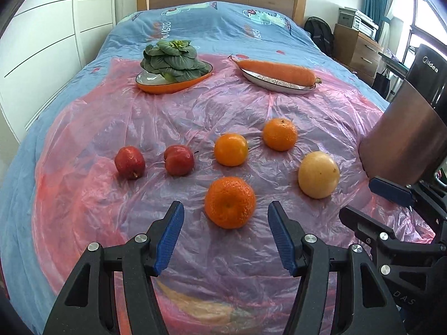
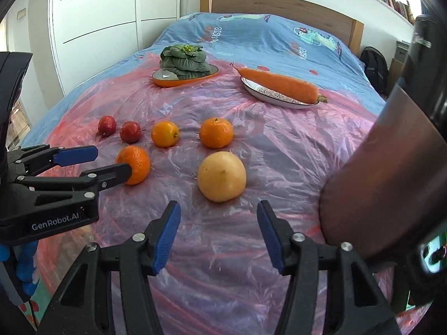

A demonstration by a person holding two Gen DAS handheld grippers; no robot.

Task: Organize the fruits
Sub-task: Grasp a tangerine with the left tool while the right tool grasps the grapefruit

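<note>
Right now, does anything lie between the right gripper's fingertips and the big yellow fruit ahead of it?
Nothing: the right wrist view shows only bare pink plastic sheet between the open right gripper and the yellow fruit.

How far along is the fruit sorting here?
Barely begun. All six fruits lie loose on the pink plastic sheet. Both open grippers hold nothing: the left gripper faces the nearest orange, the right gripper the pale yellow fruit. Still untouched: two red apples and two oranges.
</note>
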